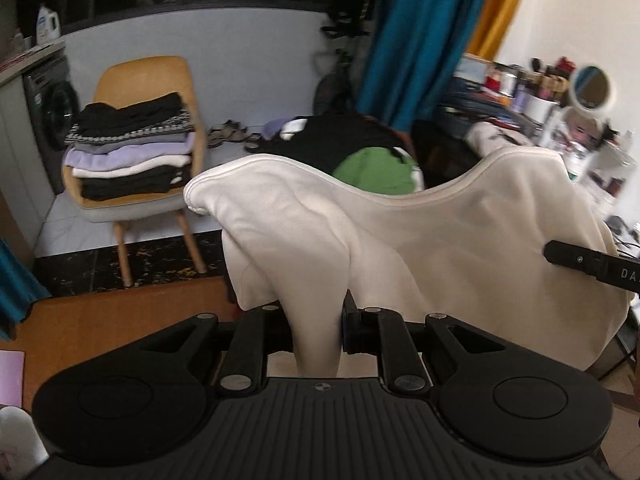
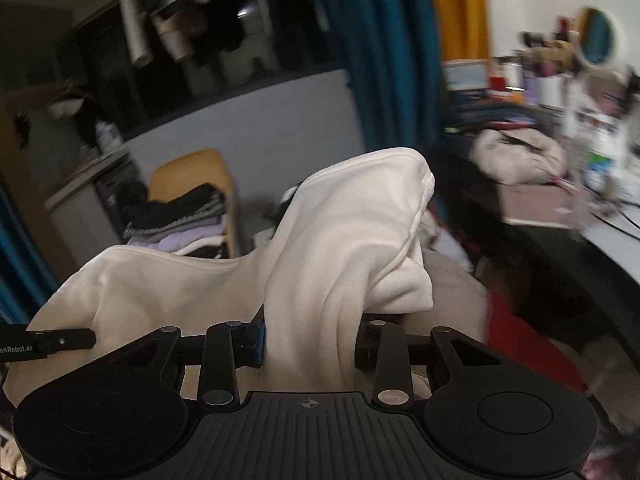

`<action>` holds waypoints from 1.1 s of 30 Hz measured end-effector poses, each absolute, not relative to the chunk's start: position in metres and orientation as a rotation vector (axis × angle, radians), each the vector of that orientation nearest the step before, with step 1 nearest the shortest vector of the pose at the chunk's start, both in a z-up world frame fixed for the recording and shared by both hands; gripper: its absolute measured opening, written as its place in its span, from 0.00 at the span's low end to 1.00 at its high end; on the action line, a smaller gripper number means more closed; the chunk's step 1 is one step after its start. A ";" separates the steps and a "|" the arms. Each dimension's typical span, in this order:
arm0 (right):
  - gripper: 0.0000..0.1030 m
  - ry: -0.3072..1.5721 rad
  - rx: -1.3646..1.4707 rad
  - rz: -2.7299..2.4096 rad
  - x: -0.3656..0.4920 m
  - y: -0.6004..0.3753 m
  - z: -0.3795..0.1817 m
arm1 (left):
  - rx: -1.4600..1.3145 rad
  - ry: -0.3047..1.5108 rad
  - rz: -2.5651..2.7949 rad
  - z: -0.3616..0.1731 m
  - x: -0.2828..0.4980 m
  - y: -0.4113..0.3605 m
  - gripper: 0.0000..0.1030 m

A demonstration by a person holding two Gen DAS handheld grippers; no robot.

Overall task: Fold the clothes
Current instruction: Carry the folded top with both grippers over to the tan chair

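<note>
Cream knit, a garment [image 1: 460, 232], hung in the air between both claws, clear of any surface. The left claw [image 1: 318, 328] was clamped on one bunched corner, the right claw [image 2: 310, 340] on the other. Its long axis ran side to side, hem sagging between. Judged step: spreading for the fold; next, lay it flat, evenly tensioned.

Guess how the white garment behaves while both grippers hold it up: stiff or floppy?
Likely floppy: the white garment sags in a curve between the left gripper and right gripper. Probably thickish knit, since its folds look soft and rounded. Loose corners would likely swing if moved fast.
</note>
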State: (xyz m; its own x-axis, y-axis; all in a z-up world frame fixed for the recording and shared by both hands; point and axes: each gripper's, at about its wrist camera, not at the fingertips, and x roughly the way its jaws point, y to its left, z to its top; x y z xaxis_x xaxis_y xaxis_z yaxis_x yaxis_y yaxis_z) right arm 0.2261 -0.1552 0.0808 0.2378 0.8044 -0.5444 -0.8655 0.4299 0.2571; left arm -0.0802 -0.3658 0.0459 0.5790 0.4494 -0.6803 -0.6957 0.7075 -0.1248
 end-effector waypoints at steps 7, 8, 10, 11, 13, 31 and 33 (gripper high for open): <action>0.30 0.700 -0.090 1.184 0.228 -0.032 0.061 | -0.412 0.668 0.734 0.026 -0.074 -0.260 0.17; 0.30 0.698 -0.086 1.185 0.233 -0.012 0.057 | -0.409 0.672 0.732 0.025 -0.070 -0.240 0.17; 0.30 0.698 -0.080 1.185 0.247 0.027 0.053 | -0.432 0.691 0.728 0.025 -0.061 -0.201 0.17; 0.30 0.708 -0.076 1.185 0.255 0.048 0.052 | -0.443 0.700 0.726 0.024 -0.057 -0.181 0.17; 0.30 0.730 -0.070 1.189 0.268 0.090 0.053 | -0.440 0.721 0.729 0.029 -0.047 -0.144 0.17; 0.30 0.731 -0.092 1.315 0.296 0.422 0.063 | -0.495 0.604 0.859 0.025 -0.063 0.127 0.17; 0.30 0.738 -0.094 1.304 0.288 0.456 0.062 | -0.501 0.593 0.848 0.018 -0.070 0.165 0.17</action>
State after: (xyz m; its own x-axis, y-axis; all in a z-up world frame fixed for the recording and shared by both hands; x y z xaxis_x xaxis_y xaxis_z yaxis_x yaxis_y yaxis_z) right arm 0.2881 0.4562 0.0620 0.0732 0.8377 -0.5411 -0.8953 0.2943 0.3345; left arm -0.0704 0.1645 0.0185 0.5209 0.5402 -0.6610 -0.8061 0.5660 -0.1727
